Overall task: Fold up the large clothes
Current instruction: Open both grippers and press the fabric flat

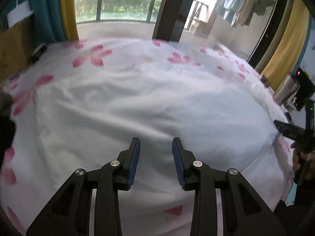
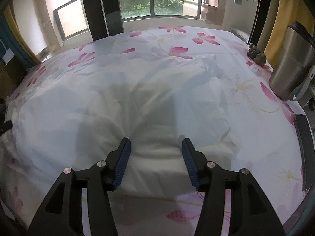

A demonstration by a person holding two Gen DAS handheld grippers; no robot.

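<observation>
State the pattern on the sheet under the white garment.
Pink flowers on the white bed sheet, clearest in the right wrist view.

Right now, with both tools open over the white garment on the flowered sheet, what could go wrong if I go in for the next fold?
The white garment is nearly the colour of the flowered sheet, so a pinch may catch both layers. The steel flask stands at the sheet's edge; a swing of the right tool could tip it. The left tool view is blurred, so aim is uncertain.
</observation>
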